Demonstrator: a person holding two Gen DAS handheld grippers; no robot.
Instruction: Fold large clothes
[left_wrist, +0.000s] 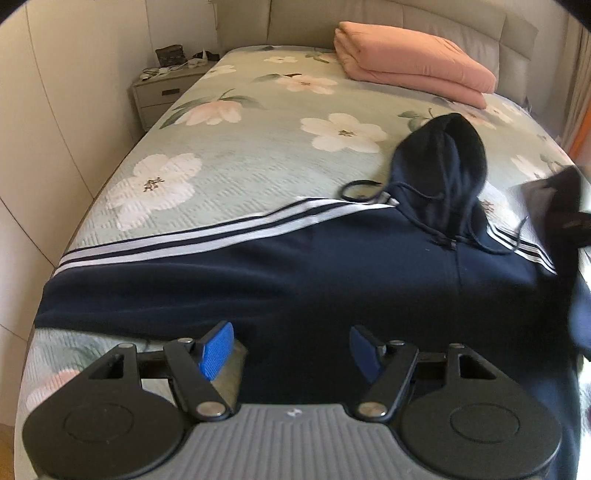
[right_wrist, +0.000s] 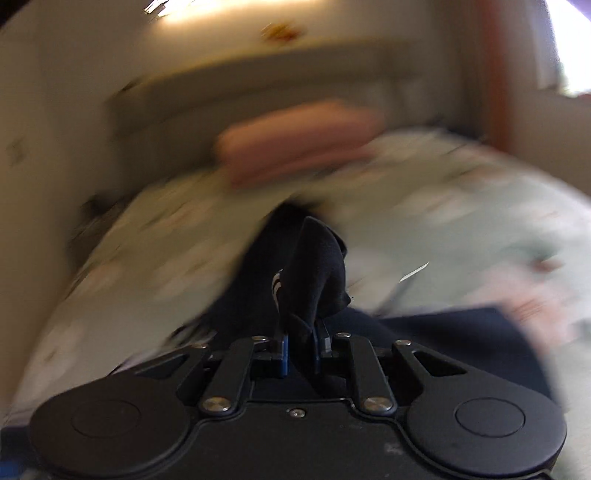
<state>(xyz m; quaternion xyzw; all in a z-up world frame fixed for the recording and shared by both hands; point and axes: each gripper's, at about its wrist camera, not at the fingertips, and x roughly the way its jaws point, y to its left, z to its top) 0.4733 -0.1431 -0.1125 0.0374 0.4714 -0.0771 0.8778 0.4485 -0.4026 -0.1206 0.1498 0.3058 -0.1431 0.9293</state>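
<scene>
A navy hoodie (left_wrist: 314, 266) with white sleeve stripes (left_wrist: 221, 230) lies spread across the near end of the bed, its hood (left_wrist: 443, 170) standing up behind it. My left gripper (left_wrist: 291, 349) is open, low over the hoodie's body, holding nothing. In the right wrist view, which is blurred by motion, my right gripper (right_wrist: 303, 345) is shut on a bunched fold of the hoodie's dark fabric (right_wrist: 314, 269) with a striped edge, lifted above the bed. That lifted part shows as a dark blur at the right edge of the left wrist view (left_wrist: 561, 206).
The bed (left_wrist: 229, 155) has a green quilt with large flowers. A folded pink blanket (left_wrist: 413, 62) lies by the padded headboard. A nightstand (left_wrist: 162, 88) with small items stands at the bed's left. A black ring-shaped cord (left_wrist: 360, 190) lies beside the hood.
</scene>
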